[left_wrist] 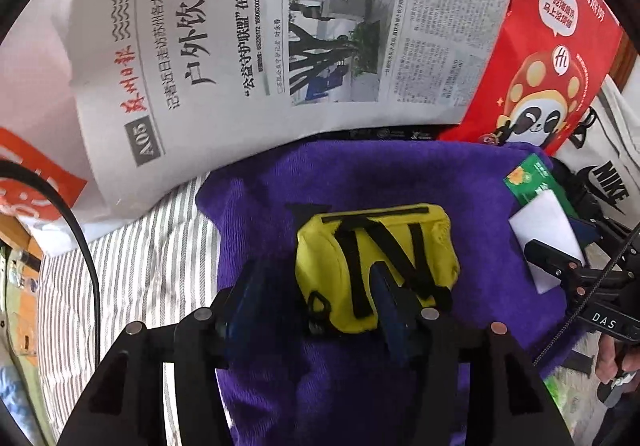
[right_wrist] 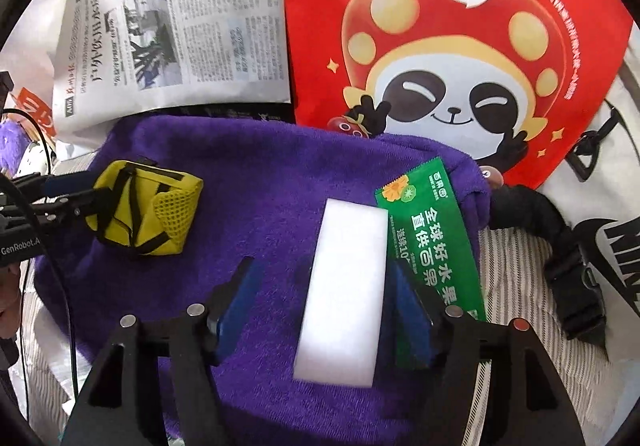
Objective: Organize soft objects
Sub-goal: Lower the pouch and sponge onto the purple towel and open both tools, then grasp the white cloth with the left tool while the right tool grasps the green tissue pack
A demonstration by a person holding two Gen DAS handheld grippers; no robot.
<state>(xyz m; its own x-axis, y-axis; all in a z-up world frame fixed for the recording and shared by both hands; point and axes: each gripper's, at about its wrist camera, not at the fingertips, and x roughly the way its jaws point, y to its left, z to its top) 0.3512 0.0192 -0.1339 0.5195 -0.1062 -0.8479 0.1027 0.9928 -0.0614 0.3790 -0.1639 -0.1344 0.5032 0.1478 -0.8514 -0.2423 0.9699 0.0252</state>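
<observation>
Tongs on your right [right_wrist: 322,304] stand wide around the white sponge [right_wrist: 344,298] on the purple towel [right_wrist: 256,182], its long axis running near to far between them, while your left tongs [left_wrist: 316,290] straddle the yellow pouch [left_wrist: 372,262], grip unclear.

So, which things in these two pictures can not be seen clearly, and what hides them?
- Yellow pouch, left wrist view: near side hidden by the left gripper fingers; contact unclear.
- White foam block, right wrist view: near end blurred; touch with the right gripper pads not clear.
- Green packet: lower end hidden behind a finger.
- Newspaper: small text unreadable, top cut off.
- Red panda bag: lower edge behind the purple towel.
</observation>
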